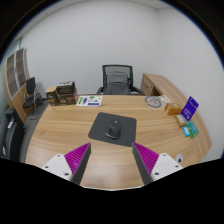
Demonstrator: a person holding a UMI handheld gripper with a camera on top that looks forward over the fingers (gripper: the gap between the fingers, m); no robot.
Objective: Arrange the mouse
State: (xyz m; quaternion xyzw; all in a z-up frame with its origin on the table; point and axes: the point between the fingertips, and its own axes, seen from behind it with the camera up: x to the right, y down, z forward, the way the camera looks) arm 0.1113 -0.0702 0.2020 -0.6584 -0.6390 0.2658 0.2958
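Note:
A dark mouse (114, 127) lies on a black mouse mat (112, 129) in the middle of a wooden desk (60, 135). My gripper (112, 160) is above the desk's near edge, short of the mat. Its fingers (74, 160) are wide apart and hold nothing; bare desk shows between the pink pads. The mouse and mat lie just beyond the fingertips, about centred between them.
A black office chair (118, 78) stands behind the desk. Papers (90, 101) lie at the far left of the desk, a purple box (190, 106) and small items at the right. A side cabinet (162, 88) stands at the right, shelves (14, 70) at the left.

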